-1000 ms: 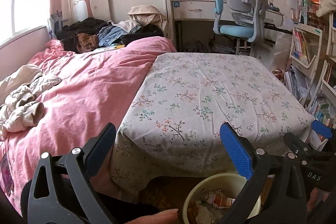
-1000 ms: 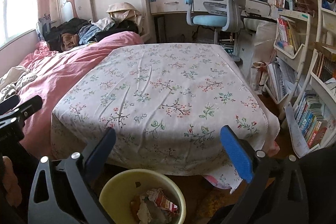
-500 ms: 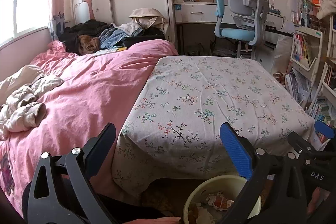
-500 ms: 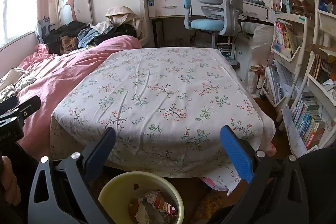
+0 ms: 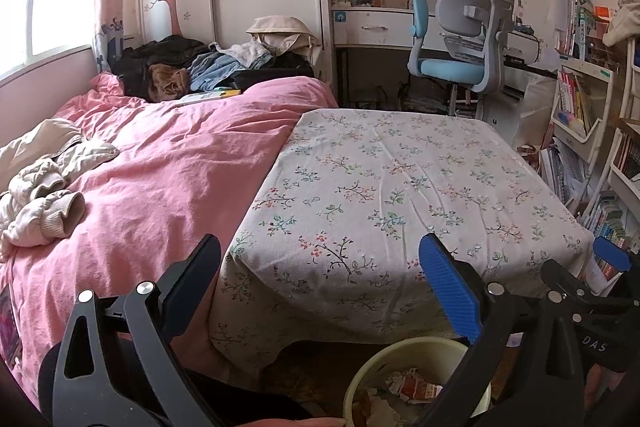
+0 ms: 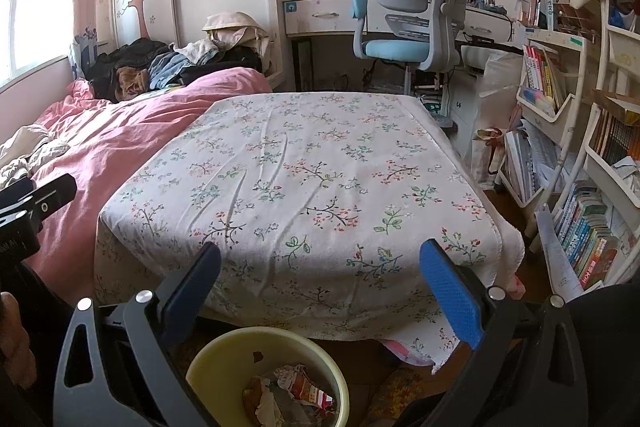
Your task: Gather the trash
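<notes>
Bed (image 5: 168, 163): covered by a pink duvet on the left of both views; a pile of dark and blue clothes is heaped at its far end, and cream garments are bunched on its near left part.
Desk (image 6: 304, 179): draped in a white floral cloth and set against the bed's right side; nothing is seen lying on its top.
Bookshelves (image 6: 592, 163): stood along the right wall and packed with books and papers.
Chair (image 6: 408, 19): a grey and blue swivel chair, placed beyond the desk in front of a white drawer unit.
Bin (image 6: 212, 363): a pale yellow round bin, set on the floor just below the near edge of the desk; in the left wrist view it is seen at the bottom right (image 5: 368, 379).
Trash (image 6: 296, 395): crumpled wrappers, white and red, are gathered inside the bin.
Left gripper (image 5: 320, 283): held above the floor in front of the desk; its fingers are spread wide and nothing is held between them.
Right gripper (image 6: 320, 283): held over the bin, just beside the left one; its fingers are likewise spread wide and nothing is gripped.
</notes>
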`<action>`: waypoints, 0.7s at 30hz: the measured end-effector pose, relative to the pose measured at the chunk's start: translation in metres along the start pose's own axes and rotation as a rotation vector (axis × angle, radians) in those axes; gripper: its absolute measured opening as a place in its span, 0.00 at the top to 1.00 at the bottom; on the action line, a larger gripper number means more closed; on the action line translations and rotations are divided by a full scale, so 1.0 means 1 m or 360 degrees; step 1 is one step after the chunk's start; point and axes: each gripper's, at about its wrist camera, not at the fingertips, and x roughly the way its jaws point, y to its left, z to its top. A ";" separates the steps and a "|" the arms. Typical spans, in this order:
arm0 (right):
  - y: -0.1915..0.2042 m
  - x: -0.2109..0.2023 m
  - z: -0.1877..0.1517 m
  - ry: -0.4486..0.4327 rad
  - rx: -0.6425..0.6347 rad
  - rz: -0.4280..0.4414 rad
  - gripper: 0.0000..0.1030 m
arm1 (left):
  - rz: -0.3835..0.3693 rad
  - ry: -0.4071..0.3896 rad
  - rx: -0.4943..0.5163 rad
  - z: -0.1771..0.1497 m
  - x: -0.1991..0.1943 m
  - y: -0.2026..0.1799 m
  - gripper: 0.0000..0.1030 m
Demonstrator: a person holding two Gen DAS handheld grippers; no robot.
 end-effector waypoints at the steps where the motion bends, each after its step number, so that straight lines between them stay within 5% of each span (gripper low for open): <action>1: 0.000 0.000 0.000 0.0001 0.0000 0.0001 0.07 | -0.0004 -0.0001 -0.0003 0.000 0.000 0.000 0.07; 21: 0.000 0.000 0.000 0.0002 0.0002 0.0012 0.07 | -0.0097 0.0024 -0.0028 -0.002 0.001 -0.001 0.07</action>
